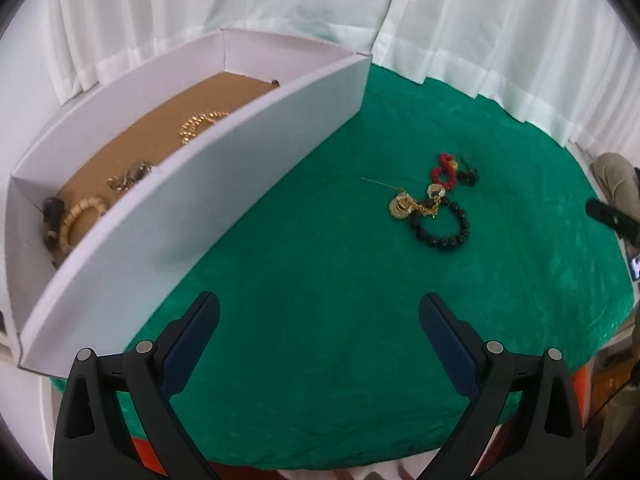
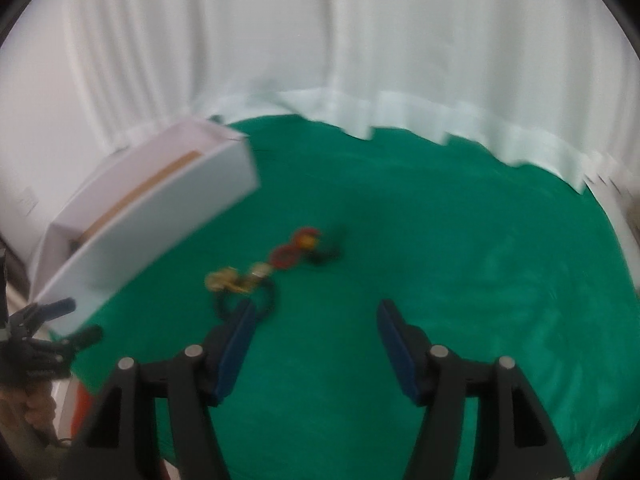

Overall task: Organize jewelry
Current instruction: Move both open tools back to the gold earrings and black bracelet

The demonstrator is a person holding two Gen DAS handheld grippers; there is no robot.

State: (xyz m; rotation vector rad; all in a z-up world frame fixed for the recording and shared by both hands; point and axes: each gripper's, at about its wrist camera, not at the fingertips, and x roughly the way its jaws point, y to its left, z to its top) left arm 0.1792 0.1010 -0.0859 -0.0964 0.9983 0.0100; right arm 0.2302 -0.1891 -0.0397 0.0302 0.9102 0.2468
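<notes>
Only the left wrist view looks into the white box (image 1: 224,184), showing gold pieces on its brown floor, while the black bead bracelet (image 1: 444,226) lies on the green cloth (image 1: 320,280). Left gripper (image 1: 319,344) gapes empty. In the blurred right wrist view, the right gripper (image 2: 316,340) also spreads empty, its left finger (image 2: 236,352) covering part of the smeared jewelry.

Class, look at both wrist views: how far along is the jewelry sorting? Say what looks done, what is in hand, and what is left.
Done: several pieces already lie in the white box, among them a gold chain and a pale bangle.
In hand: nothing. The left claw and right claw are both open and empty.
Left: a cluster on the green cloth, including a black bead bracelet, a red bead piece and a gold pendant.
</notes>
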